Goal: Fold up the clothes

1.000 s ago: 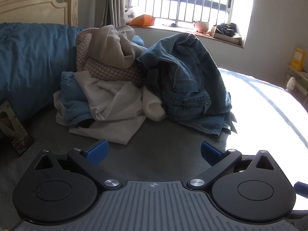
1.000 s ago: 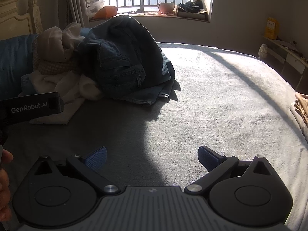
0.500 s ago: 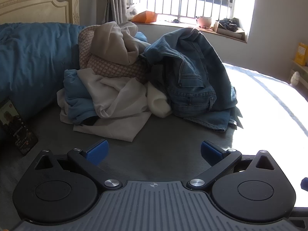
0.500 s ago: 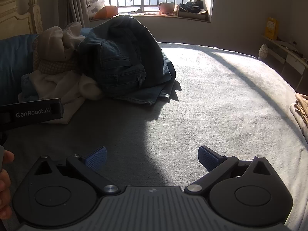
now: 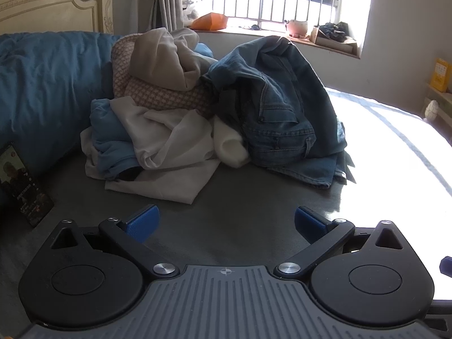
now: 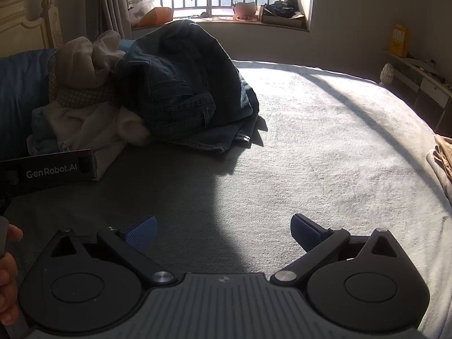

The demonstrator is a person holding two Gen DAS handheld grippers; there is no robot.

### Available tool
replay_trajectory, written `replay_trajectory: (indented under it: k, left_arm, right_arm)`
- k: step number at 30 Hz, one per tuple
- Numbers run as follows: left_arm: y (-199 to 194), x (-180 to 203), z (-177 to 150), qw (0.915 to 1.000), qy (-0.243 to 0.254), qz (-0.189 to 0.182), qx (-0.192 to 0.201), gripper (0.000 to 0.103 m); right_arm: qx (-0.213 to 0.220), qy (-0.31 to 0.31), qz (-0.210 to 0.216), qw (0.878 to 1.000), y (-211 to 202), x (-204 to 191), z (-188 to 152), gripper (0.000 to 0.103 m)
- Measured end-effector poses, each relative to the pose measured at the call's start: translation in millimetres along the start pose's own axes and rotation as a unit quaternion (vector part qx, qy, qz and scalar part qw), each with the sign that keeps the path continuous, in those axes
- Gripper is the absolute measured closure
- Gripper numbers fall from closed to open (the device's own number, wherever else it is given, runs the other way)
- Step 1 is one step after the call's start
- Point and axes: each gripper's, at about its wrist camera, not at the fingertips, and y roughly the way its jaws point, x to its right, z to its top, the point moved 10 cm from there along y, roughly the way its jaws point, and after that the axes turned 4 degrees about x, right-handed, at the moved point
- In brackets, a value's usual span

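Phone (image 5: 24,182) lay at the far left on the grey bed (image 5: 240,220), screen lit, just beside the blue duvet (image 5: 48,84) bunched against the headboard (image 5: 53,0).

Clothes heap sat unfolded on the bed, right of the duvet and well ahead of both tools. Left part of heap: light blue garment (image 5: 108,135) tucked under a white top (image 5: 169,147), whose lower edge spread flat on the bed. Above these, a checked pink piece (image 5: 163,96) with a beige hoodie (image 5: 161,59) slumped on top. Right part of heap: jeans (image 5: 279,107) piled high, back pocket showing, one paler hem (image 5: 313,169) trailing onto the bed toward the sunlit patch.

Left gripper (image 5: 226,221): blue fingers (image 5: 142,221) spread wide, nothing between them, hovering over bare bed short of the white top. In the right view its black body, printed "GenRobot.AI", showed at the left edge with the person's hand (image 6: 8,271) on it.

Right gripper (image 6: 223,231): fingers (image 6: 303,231) equally wide apart, holding nothing, over bare bed at the shadow's edge; jeans (image 6: 180,90) lay ahead and left of it.

Far right edge of bed: a tan cloth (image 6: 442,158), only partly in view.

Windowsill (image 6: 226,21) behind carried an orange bag (image 6: 156,15) and a pot (image 6: 244,8).
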Motion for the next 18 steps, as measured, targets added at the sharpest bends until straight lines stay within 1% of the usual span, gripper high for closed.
replay_trajectory:
  k: [5, 9, 12, 15, 18]
  left_arm:
    - [3.2, -1.4, -2.1, 1.0, -0.005, -0.004, 0.003, 0.0]
    - [9.1, -2.7, -5.0, 0.9998, -0.014, -0.007, 0.012, 0.0]
    - [16.5, -3.0, -6.8, 0.9994, -0.024, -0.015, 0.021, 0.0]
    - [31.2, -2.2, -3.3, 0.9982, -0.029, -0.027, 0.045, 0.0]
    - [52.5, 1.7, 11.2, 0.9952, -0.009, -0.04, 0.088, 0.0]
  right_arm:
    - [-0.002, 0.004, 0.005, 1.0, 3.9, -0.1, -1.5, 0.0]
    - [0.005, 0.017, 0.022, 1.0, 6.7, 3.0, 0.0, 0.0]
    - [0.013, 0.014, 0.028, 0.999, 12.4, 6.9, 4.5, 0.0]
    - [0.046, -0.01, 0.028, 0.998, 19.5, 12.9, 18.5, 0.0]
    - [0.09, -0.029, 0.033, 0.995, 29.0, 20.4, 40.0, 0.0]
